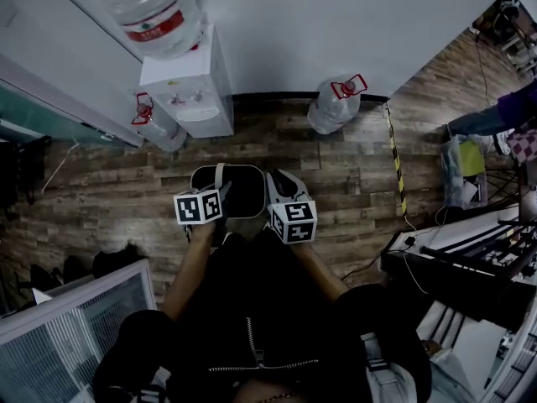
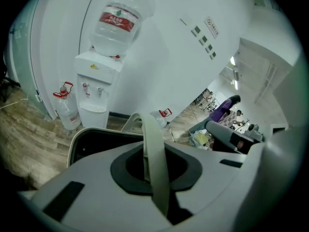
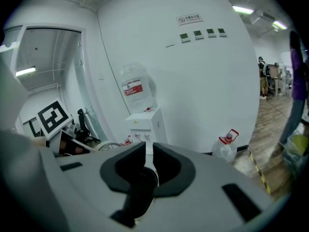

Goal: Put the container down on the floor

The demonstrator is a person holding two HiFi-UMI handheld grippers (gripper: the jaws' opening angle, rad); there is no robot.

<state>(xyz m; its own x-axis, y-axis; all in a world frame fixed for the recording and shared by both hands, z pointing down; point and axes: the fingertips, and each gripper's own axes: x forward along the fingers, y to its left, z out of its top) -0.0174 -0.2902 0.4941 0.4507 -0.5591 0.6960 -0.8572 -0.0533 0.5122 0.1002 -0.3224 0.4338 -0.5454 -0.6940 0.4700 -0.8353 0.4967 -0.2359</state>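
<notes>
The container (image 1: 239, 193) is a dark bin with a pale rim and a pale strap handle (image 1: 220, 176), held in front of me over the wooden floor. My left gripper (image 1: 216, 200) is shut on that handle; in the left gripper view the strap (image 2: 155, 168) runs between the closed jaws, with the bin's rim (image 2: 76, 140) just beyond. My right gripper (image 1: 273, 195) is at the bin's right edge. Its jaws are closed on a thin pale edge (image 3: 149, 154) of the container. The bin's underside is hidden.
A white water dispenser (image 1: 191, 91) stands against the wall ahead, with water jugs on the floor to its left (image 1: 155, 124) and right (image 1: 334, 105). Yellow-black tape (image 1: 396, 166) crosses the floor. At right are a table with equipment (image 1: 470, 267) and a bag (image 1: 466, 170); a glass partition (image 1: 75, 317) stands lower left.
</notes>
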